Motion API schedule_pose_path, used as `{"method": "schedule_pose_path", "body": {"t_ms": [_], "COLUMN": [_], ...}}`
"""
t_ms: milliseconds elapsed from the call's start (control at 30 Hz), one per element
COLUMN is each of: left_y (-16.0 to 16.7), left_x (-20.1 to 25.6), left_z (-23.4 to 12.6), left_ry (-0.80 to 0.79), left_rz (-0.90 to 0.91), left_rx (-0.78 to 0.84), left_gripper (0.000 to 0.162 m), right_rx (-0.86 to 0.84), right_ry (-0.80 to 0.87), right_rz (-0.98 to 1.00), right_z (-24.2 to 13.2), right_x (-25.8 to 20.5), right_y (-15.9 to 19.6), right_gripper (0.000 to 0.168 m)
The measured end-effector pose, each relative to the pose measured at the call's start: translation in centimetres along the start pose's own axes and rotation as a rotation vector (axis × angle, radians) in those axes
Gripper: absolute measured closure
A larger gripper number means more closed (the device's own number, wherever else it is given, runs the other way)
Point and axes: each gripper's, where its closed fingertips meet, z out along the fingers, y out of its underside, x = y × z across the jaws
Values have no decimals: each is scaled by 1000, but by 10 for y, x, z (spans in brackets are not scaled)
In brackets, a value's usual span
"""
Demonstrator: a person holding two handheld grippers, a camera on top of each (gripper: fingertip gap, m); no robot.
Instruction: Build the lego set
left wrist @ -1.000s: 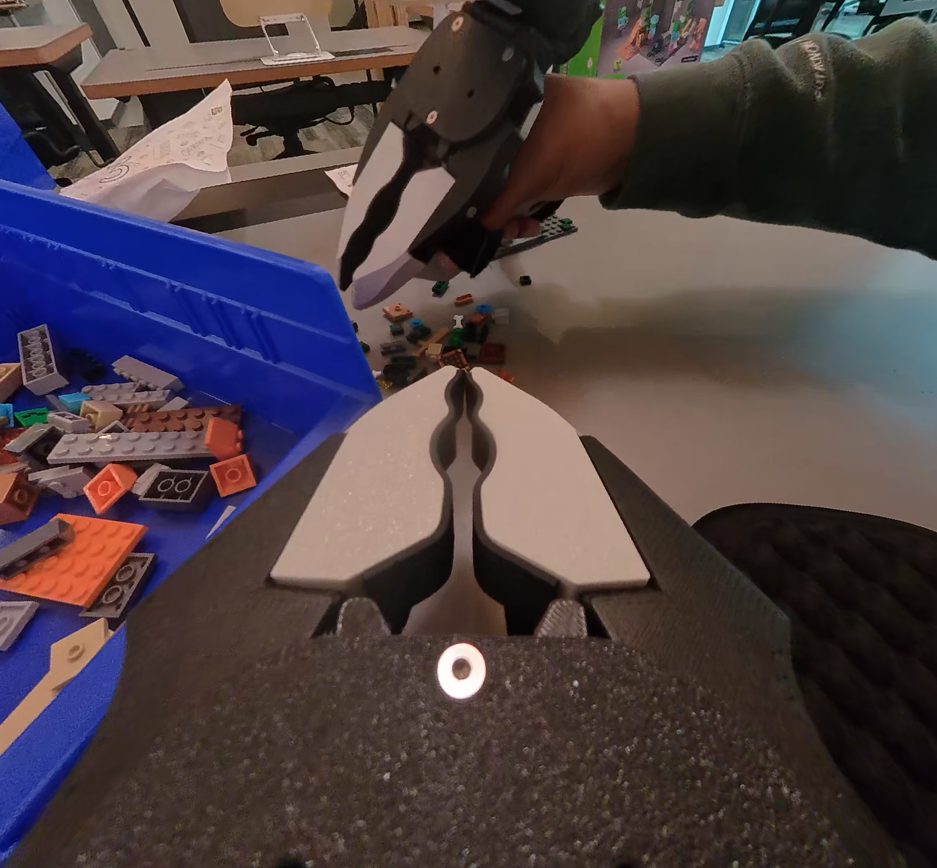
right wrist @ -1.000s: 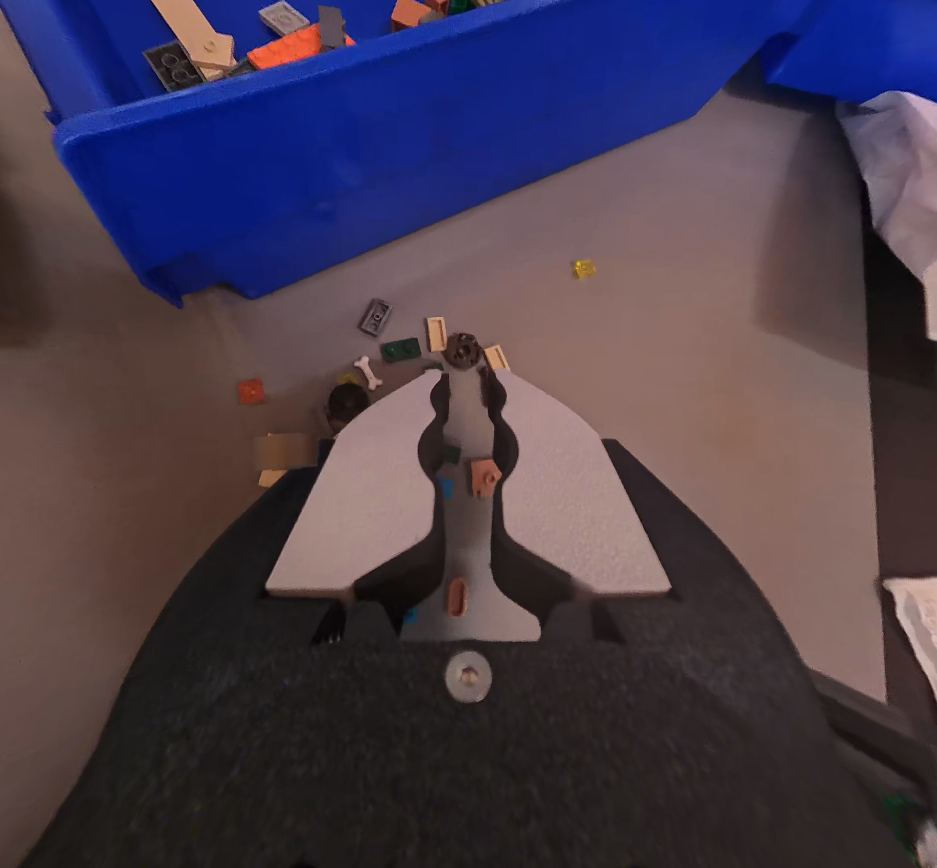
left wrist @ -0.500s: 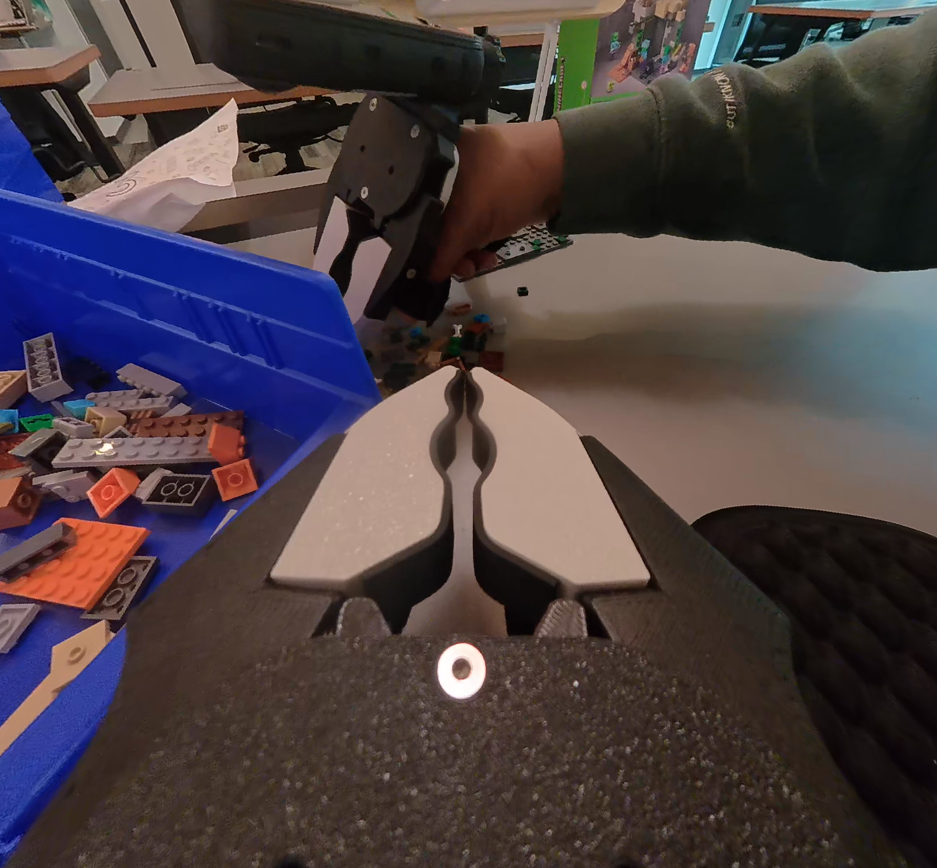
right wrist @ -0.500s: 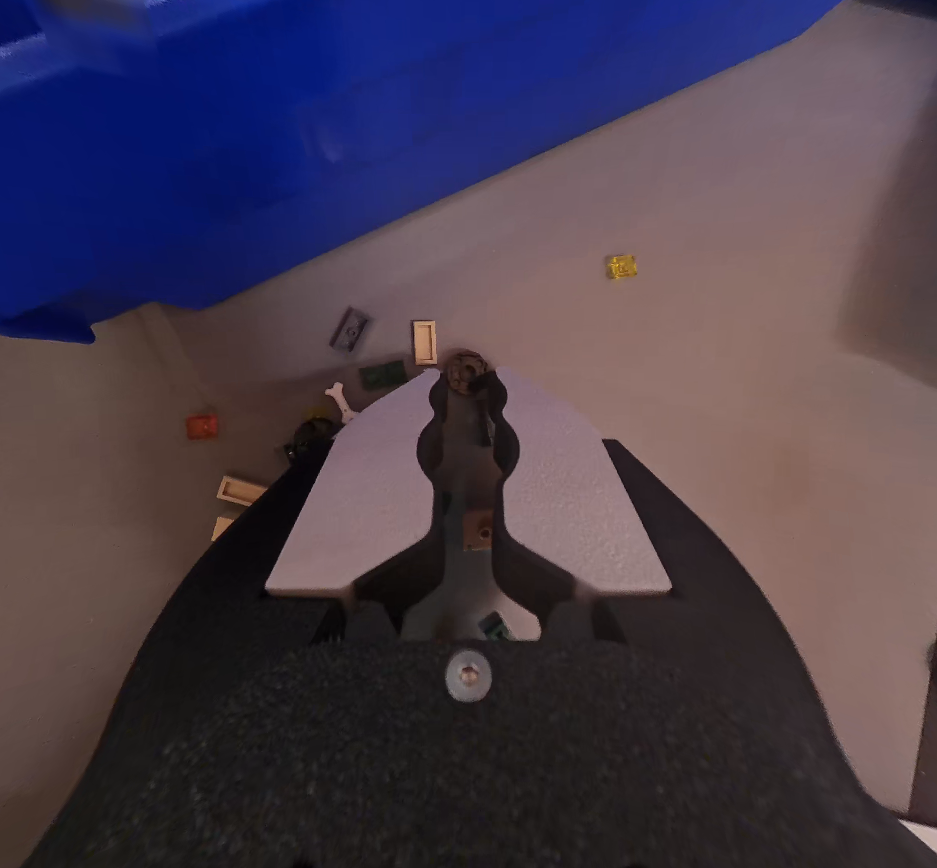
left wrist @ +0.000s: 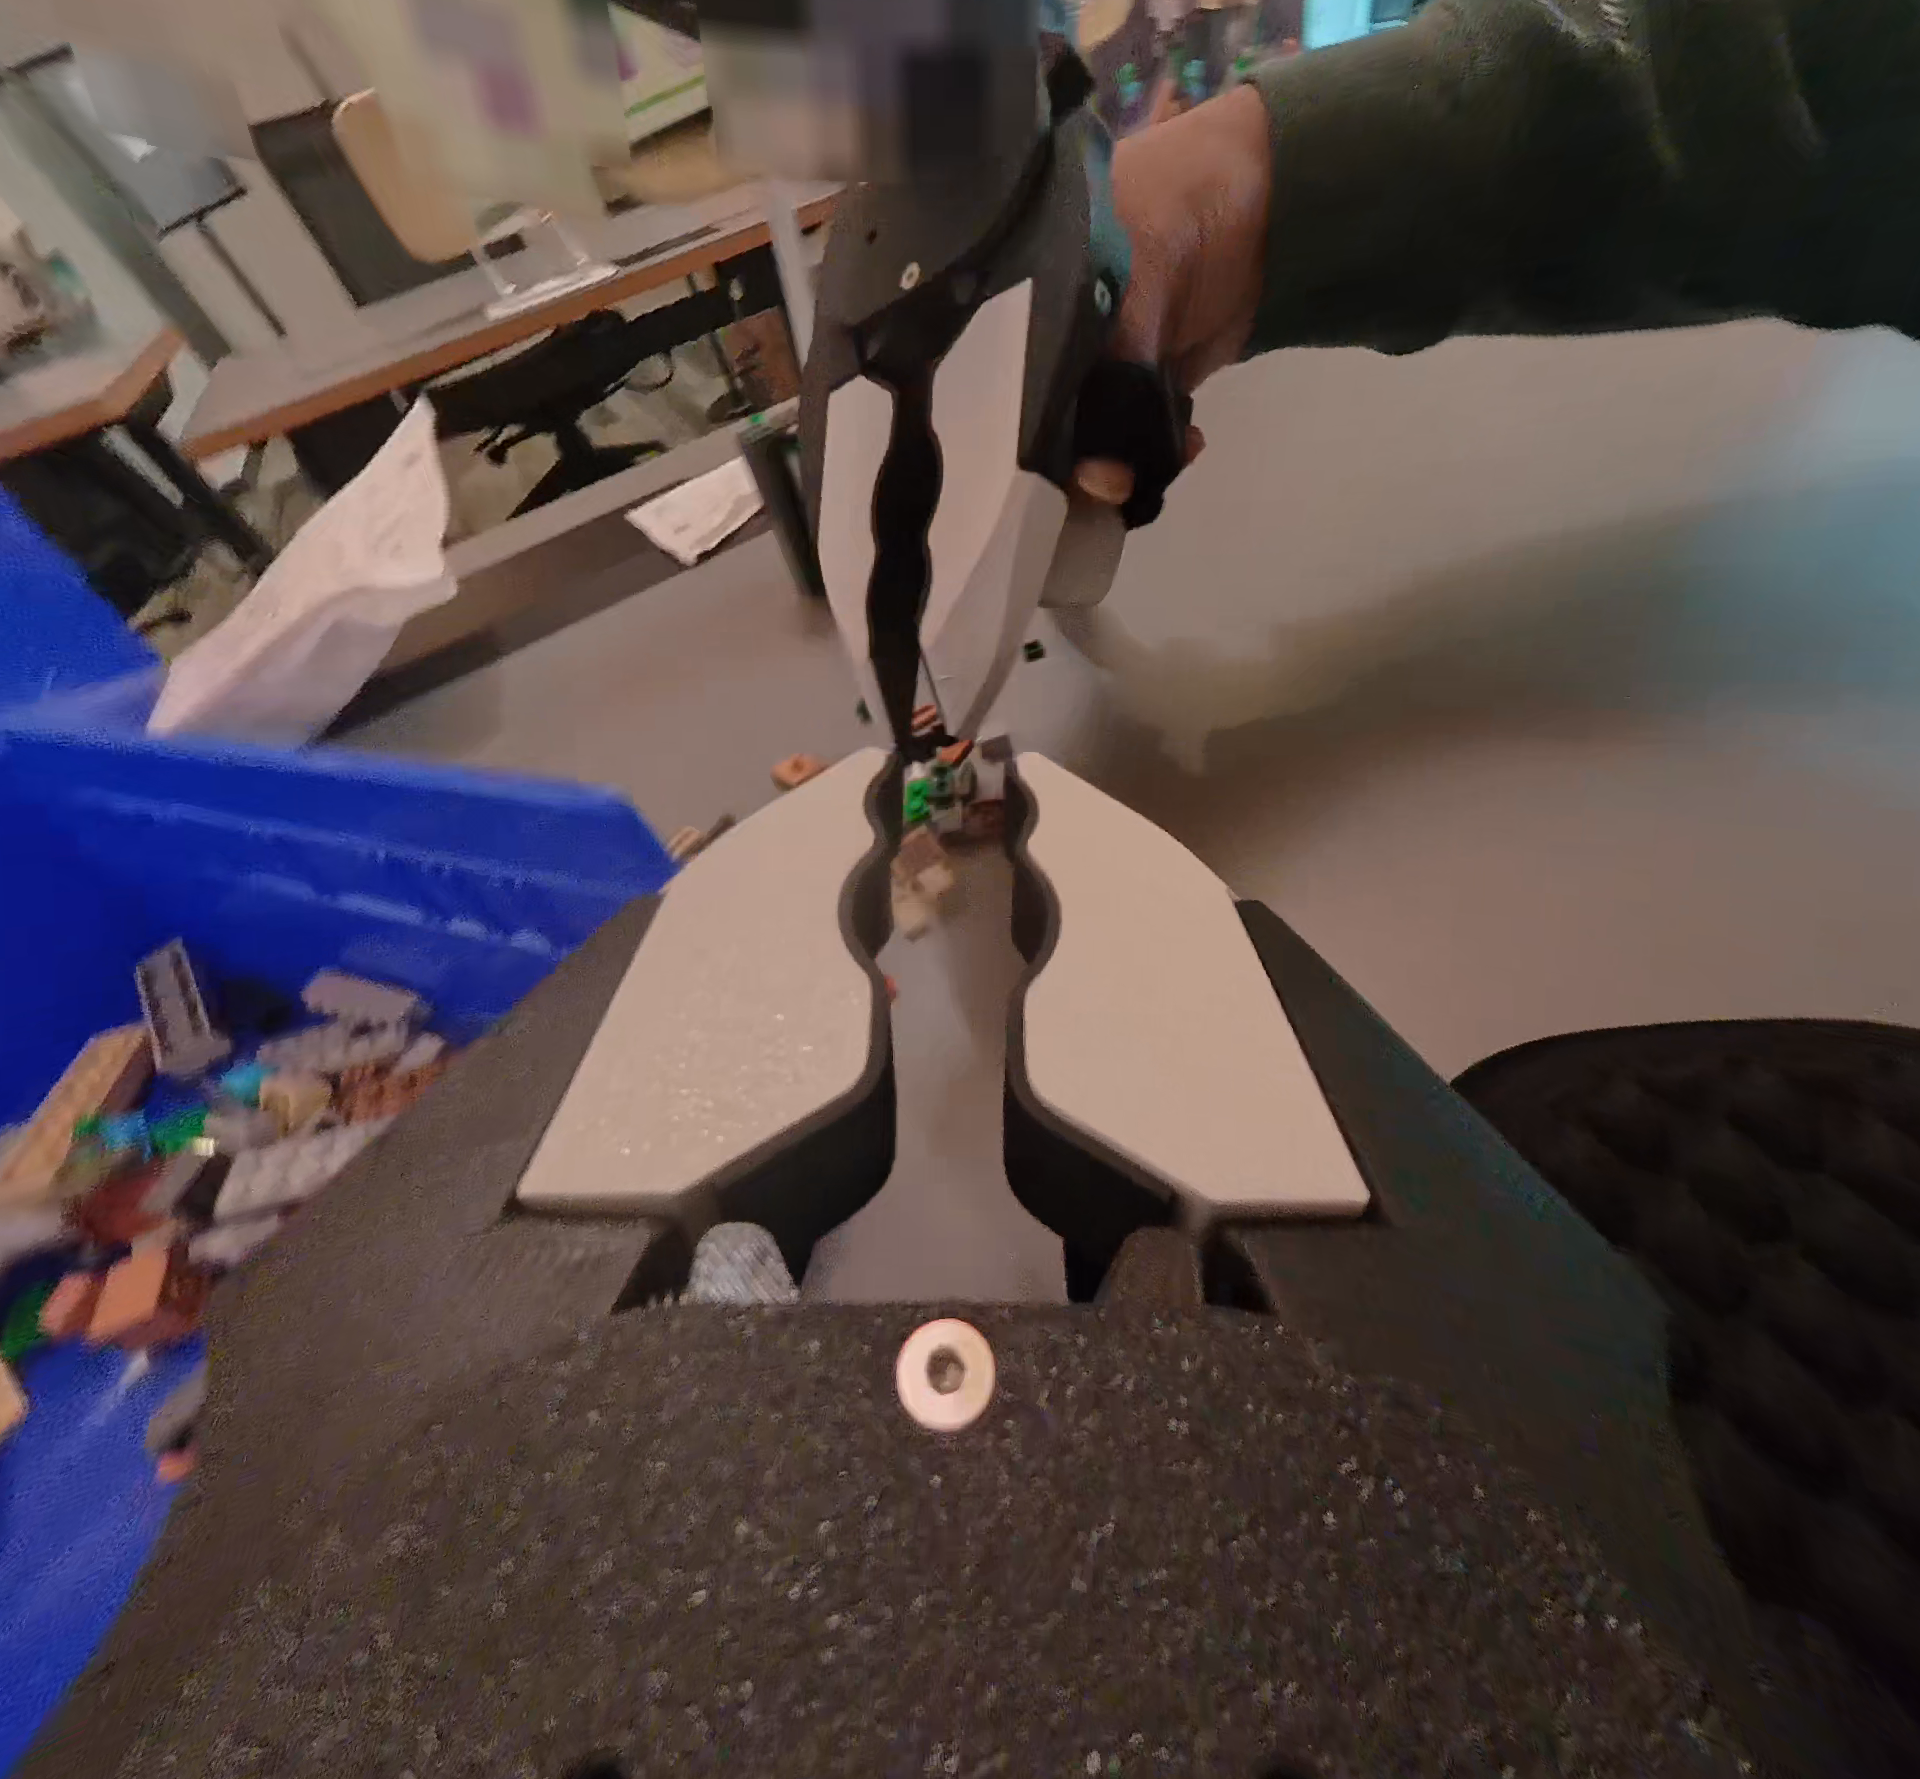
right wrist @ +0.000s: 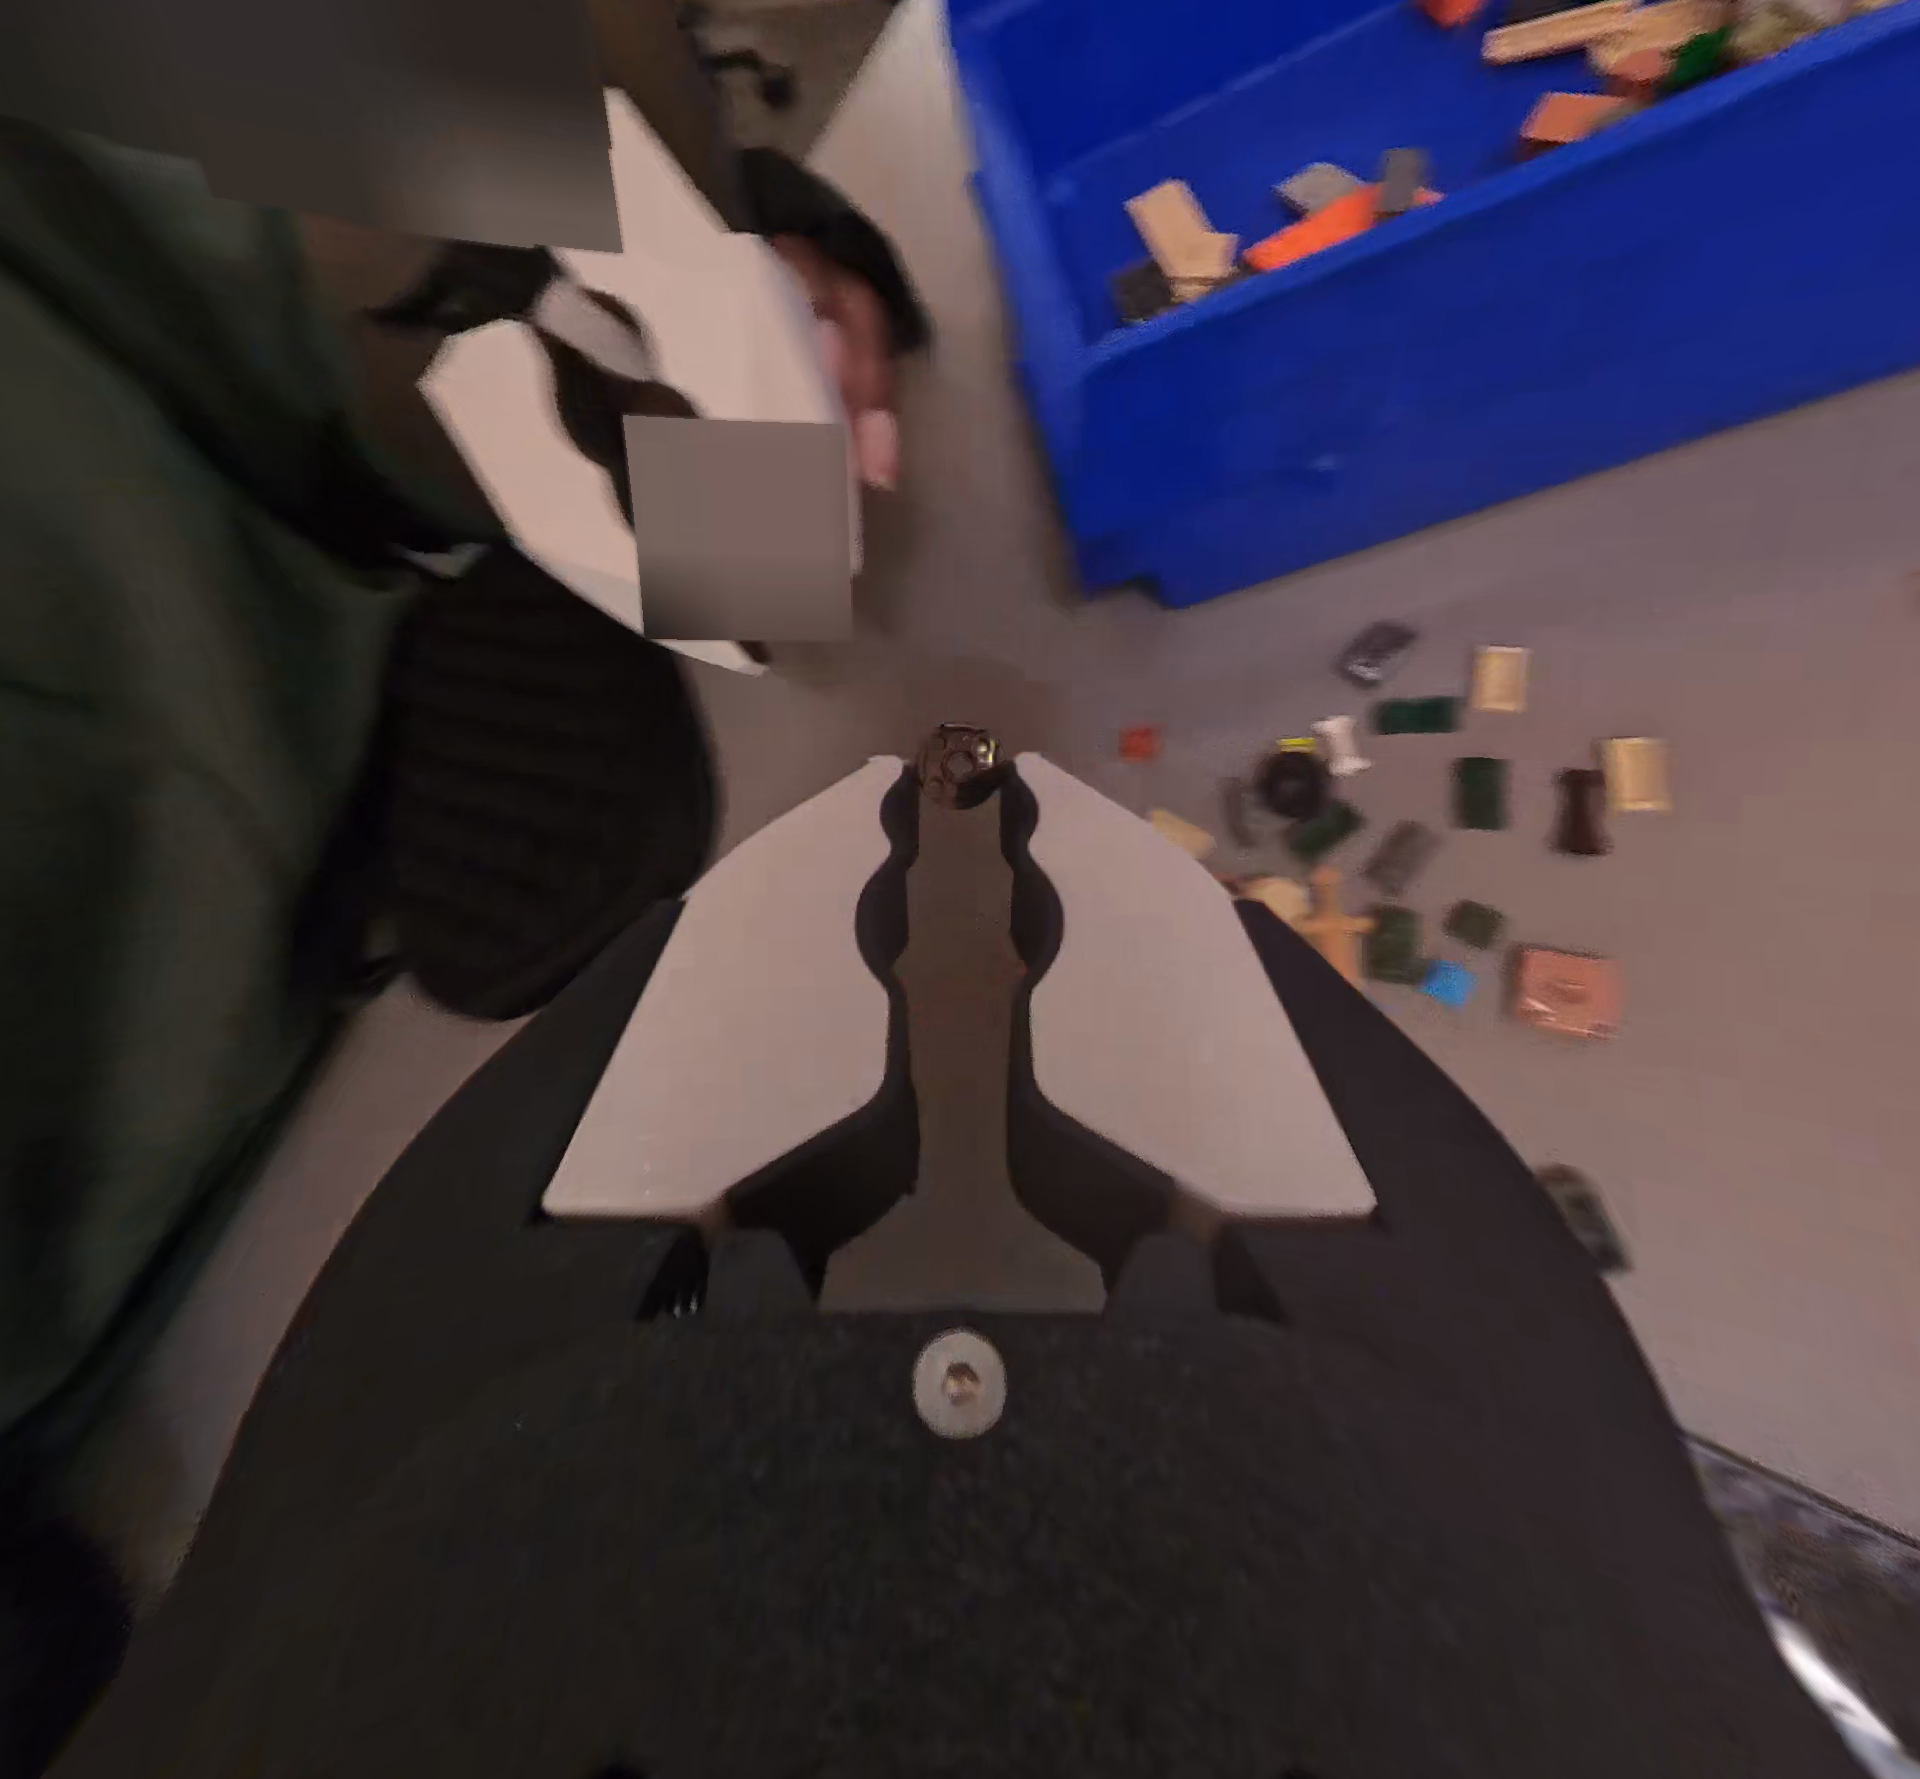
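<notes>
Lego pieces [right wrist: 1455,856] lie scattered loose on the grey table [right wrist: 1558,1210], right of the right hand-held gripper [right wrist: 958,773] and just in front of the blue bin [right wrist: 1455,379]. More lego bricks [left wrist: 208,1106] piled inside the bin, blurred in the left wrist view. Right hand-held gripper: fingers close together, pinching a small dark round piece [right wrist: 956,763] at the very tips, raised above the table. In the left wrist view it [left wrist: 920,737] points tips-down, held by a person's hand [left wrist: 1184,275] in a dark green sleeve [left wrist: 1610,119]. Left hand-held gripper [left wrist: 948,773]: fingers parted with a clear gap, nothing gripped; a small cluster of mixed pieces [left wrist: 945,794] shows on the table through the gap at its tips, right under the right gripper's tips. White paper sheets [left wrist: 332,576] at the far table edge. Both views motion-blurred.
</notes>
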Motion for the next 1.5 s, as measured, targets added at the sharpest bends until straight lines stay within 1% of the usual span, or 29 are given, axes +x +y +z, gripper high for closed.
{"method": "schedule_pose_path", "body": {"t_ms": [67, 167, 267, 433, 500, 567, 667, 733, 800, 867, 900, 1033, 1067, 1167, 1233, 1300, 1333, 1400, 1500], "left_y": [-8, -19, -24, -37, -36, -34, -33, -31, -31, -34, -34, -34, -33, -35, -37, -41, -44, -51, -51], "left_x": [13, 35, 59, 85, 92, 95, 95, 95, 94, 90, 89, 94, 97, 97, 98, 99, 98, 99, 102], "left_z": [6, 14, 20, 24, 27, 31, 35, 37, 38, 39, 39, 41, 41, 42, 41, 40, 39, 34, 31], "left_ry": [57, 125, 196, 254, 279, 301, 361, 435, 537, 623, 651, 746, 765, 796, 818, 829, 819, 815, 749], "left_rz": [92, 251, 388, 443, 435, 358, 91, -145, -424, -647, -716, -887, -918, -1003, -1041, -1030, -992, -863, -605], "left_rx": [9, 23, 25, 67, 56, 32, 1, -26, -44, -35, -34, -66, -79, -81, -72, -51, -29, 0, 3], "left_gripper": [138, 137, 138, 156, 156, 157, 157, 157, 158, 158, 158, 158, 158, 158, 158, 157, 156, 147, 143], "right_rx": [36, 71, 103, 154, 180, 224, 308, 337, 379, 372, 350, 293, 285, 276, 290, 320, 336, 374, 449], "right_ry": [-115, -254, -347, -394, -389, -345, -179, -4, 149, 280, 338, 513, 537, 579, 568, 540, 518, 481, 412], "right_rz": [17, 50, 76, 109, 123, 134, 91, -15, -154, -289, -351, -537, -569, -621, -605, -570, -543, -478, -357], "right_z": [-8, -19, -30, -39, -41, -44, -50, -51, -54, -54, -52, -48, -46, -46, -48, -50, -50, -53, -59], "right_x": [-26, -57, -79, -99, -102, -100, -89, -81, -81, -82, -82, -82, -83, -85, -87, -91, -93, -96, -99], "right_y": [2, 6, 12, 28, 34, 37, 39, 42, 38, 38, 39, 38, 38, 38, 38, 37, 37, 38, 40], "right_gripper": [154, 154, 154, 154, 154, 153, 151, 150, 150, 149, 149, 146, 146, 153, 154, 158, 164, 165, 166]}}
